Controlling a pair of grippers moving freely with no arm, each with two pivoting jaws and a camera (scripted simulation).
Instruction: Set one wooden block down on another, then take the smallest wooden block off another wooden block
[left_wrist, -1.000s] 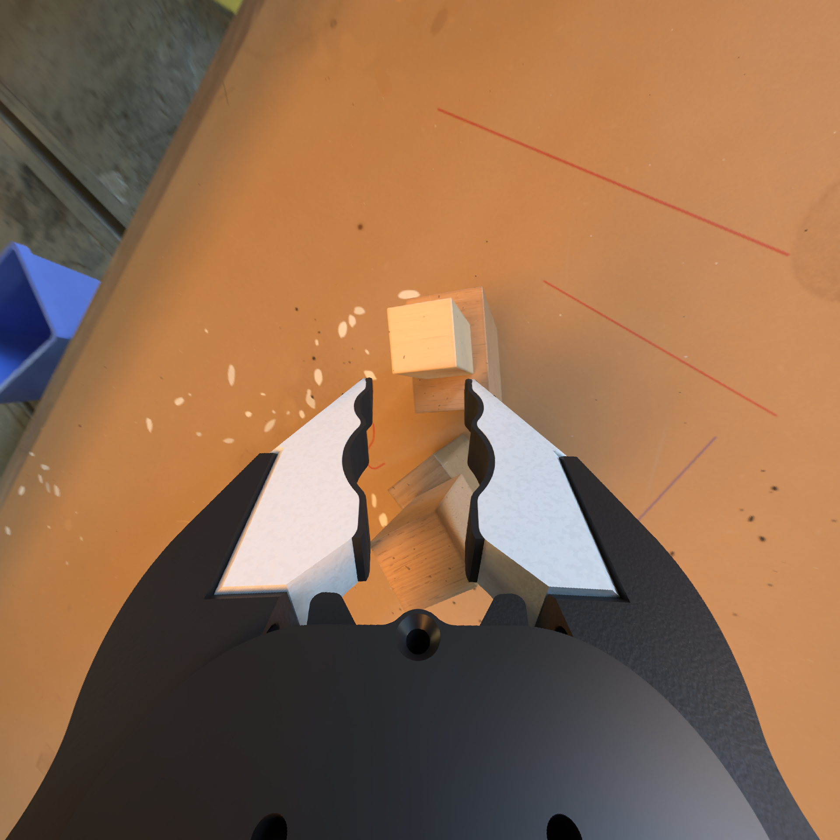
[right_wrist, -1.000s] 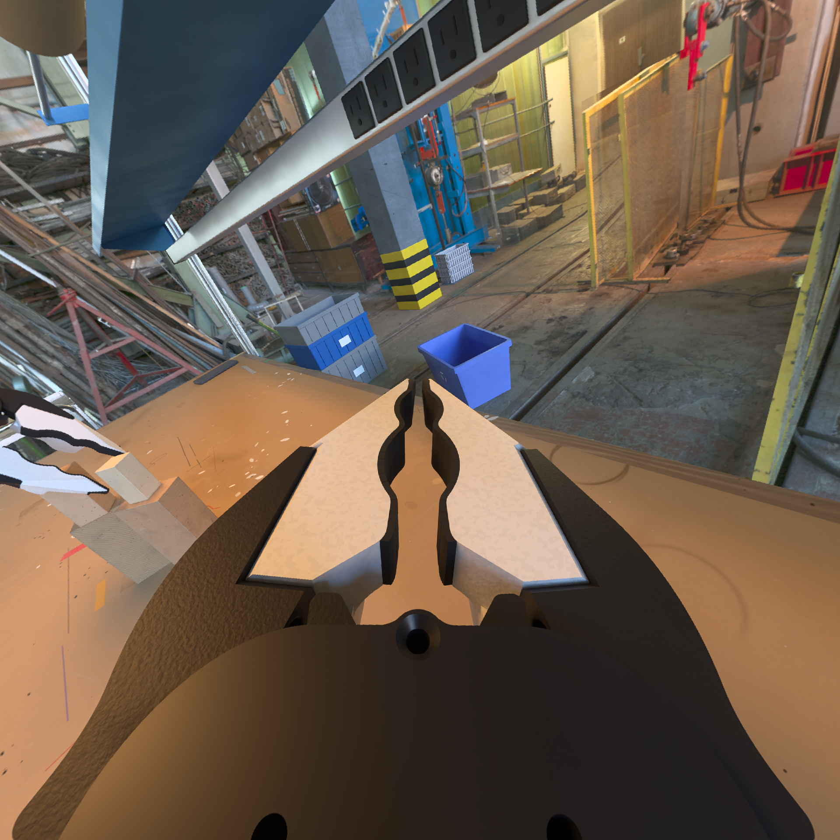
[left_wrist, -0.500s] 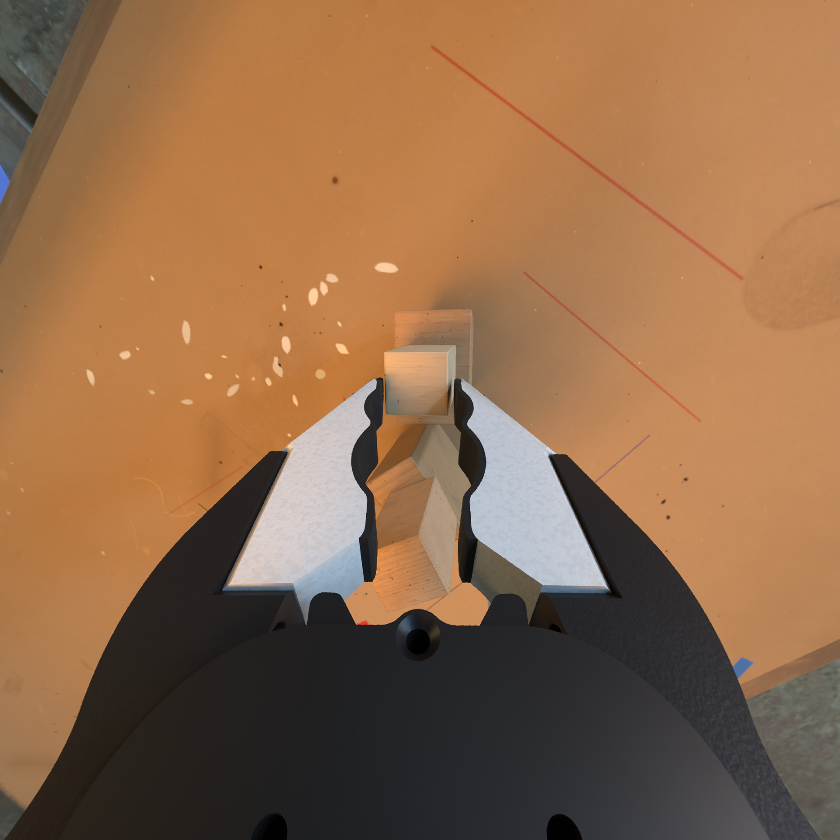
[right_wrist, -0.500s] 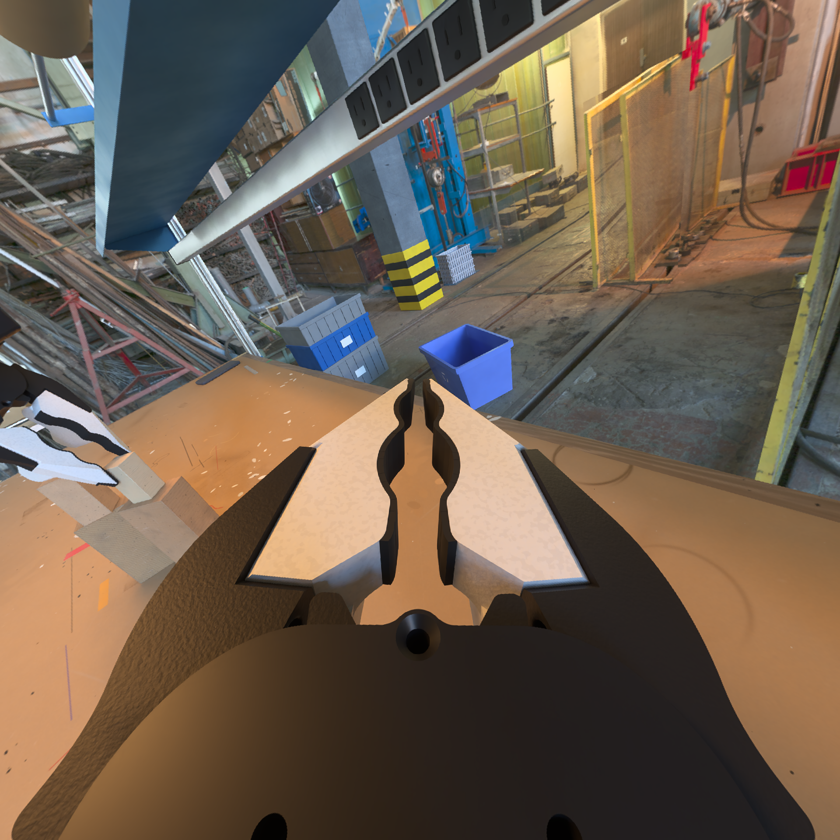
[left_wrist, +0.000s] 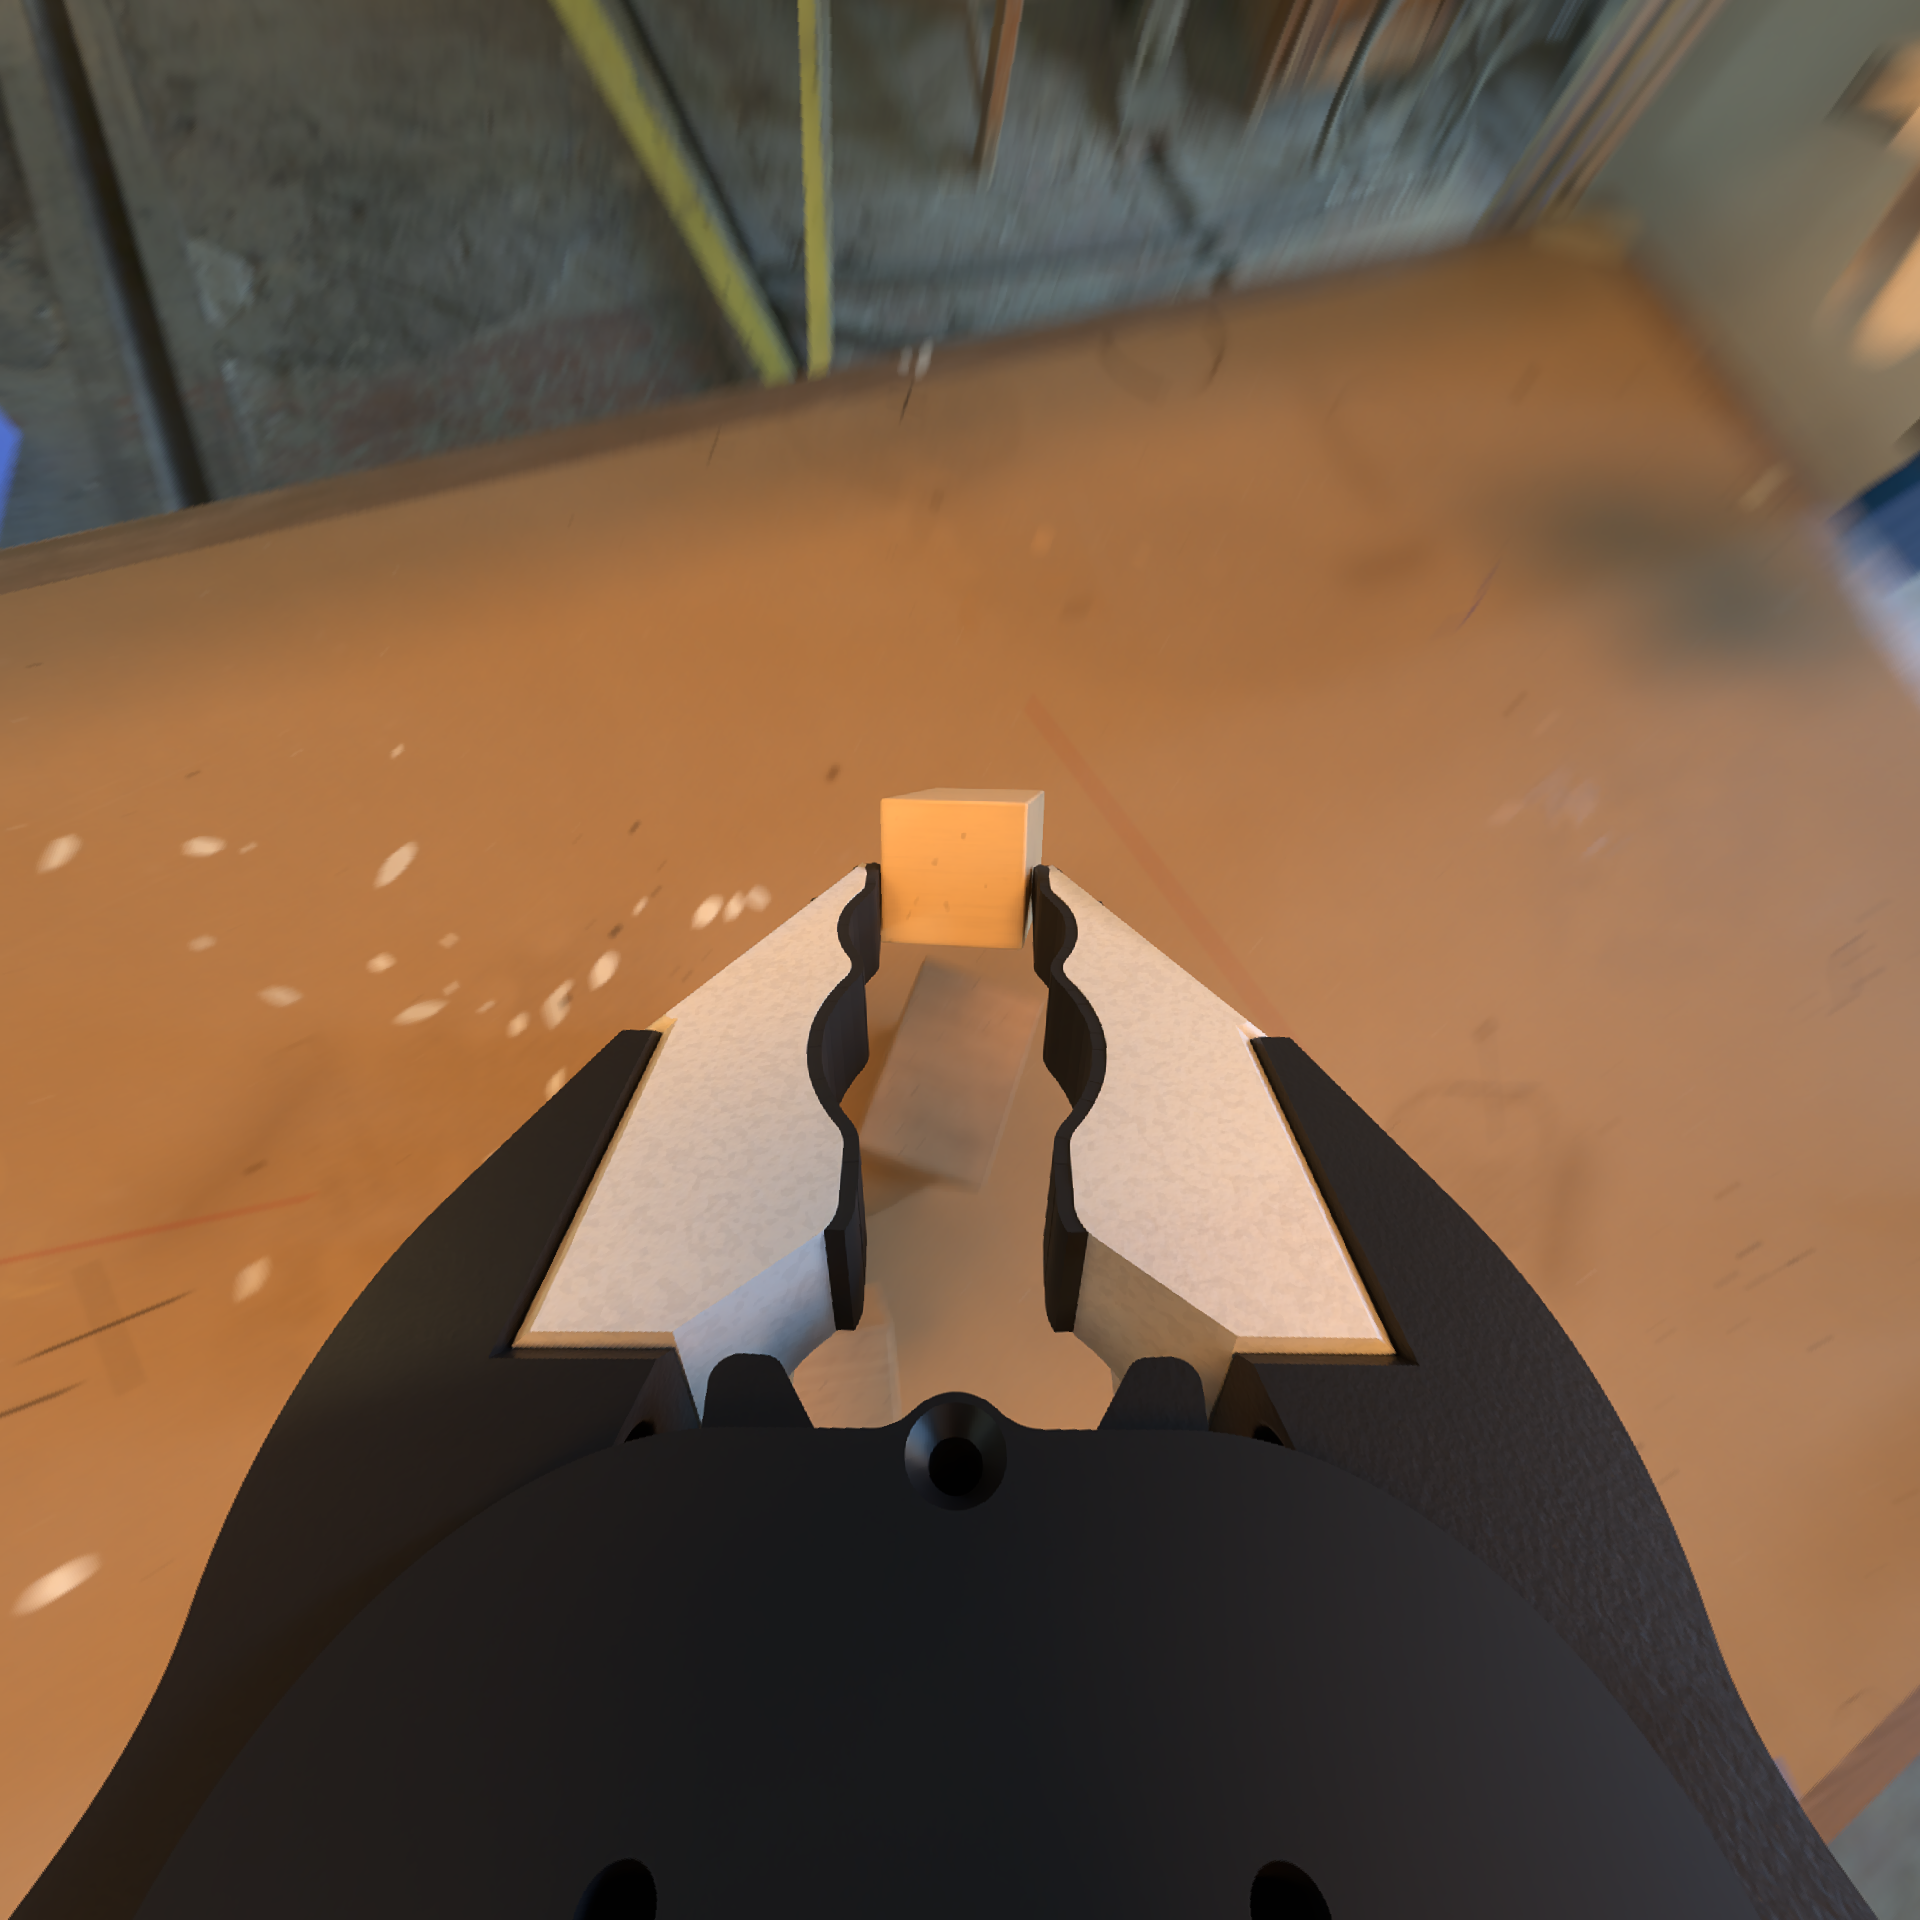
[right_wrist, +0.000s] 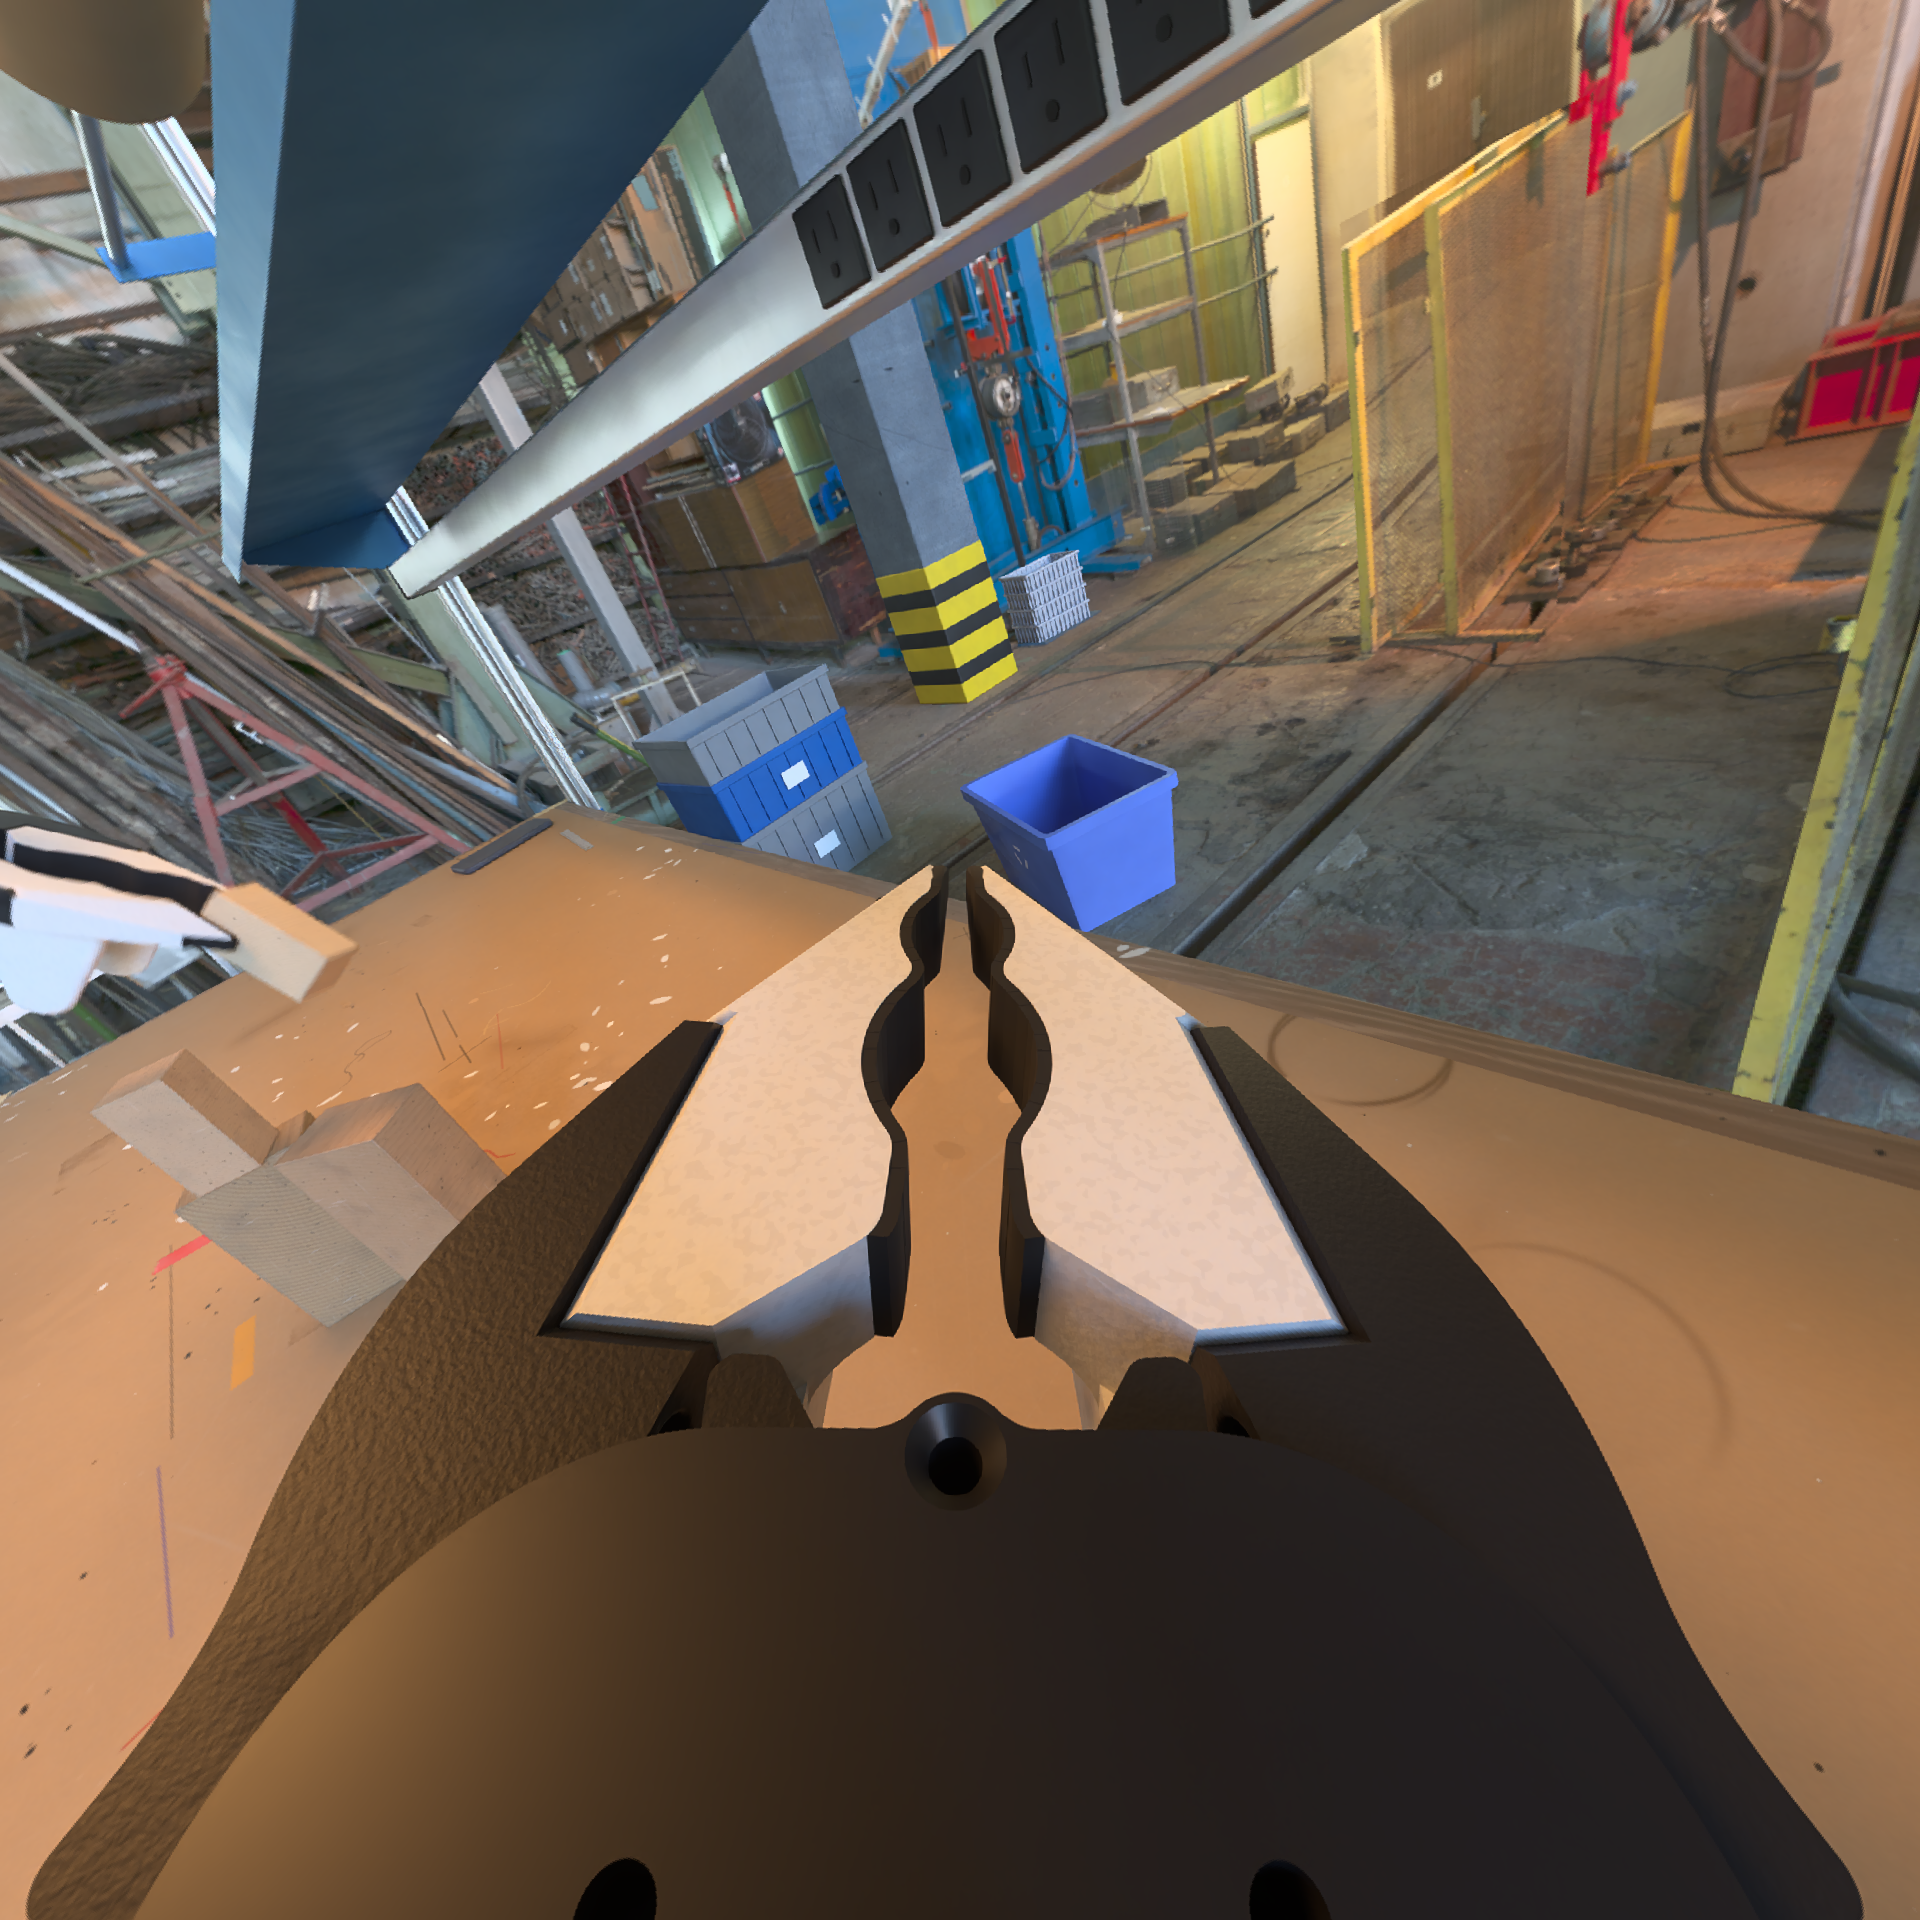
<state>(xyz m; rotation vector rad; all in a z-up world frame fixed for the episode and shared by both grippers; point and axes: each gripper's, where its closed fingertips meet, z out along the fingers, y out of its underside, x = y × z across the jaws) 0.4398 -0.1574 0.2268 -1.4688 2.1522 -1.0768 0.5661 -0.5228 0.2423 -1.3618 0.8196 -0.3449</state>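
My left gripper (left_wrist: 954, 878) is shut on the smallest wooden block (left_wrist: 958, 871), a pale cube held at the fingertips above the table. In the right wrist view the same gripper (right_wrist: 223, 930) holds the cube (right_wrist: 281, 940) in the air at the far left. Below it two larger wooden blocks lie together on the table: a long one (right_wrist: 182, 1127) and a wide one (right_wrist: 343, 1205) against it. They show blurred between my left fingers (left_wrist: 940, 1081). My right gripper (right_wrist: 956, 883) is shut and empty, over the table to the right of the blocks.
The orange-brown table (right_wrist: 1507, 1351) has its far edge (right_wrist: 1455, 1049) just beyond my right gripper. A blue bin (right_wrist: 1075, 821) stands on the floor past that edge. A blue beam and a power strip (right_wrist: 935, 177) hang overhead.
My left gripper closed on the small cube and lifted it off the long block, tilting up so the table's far edge shows. The right gripper has not moved.
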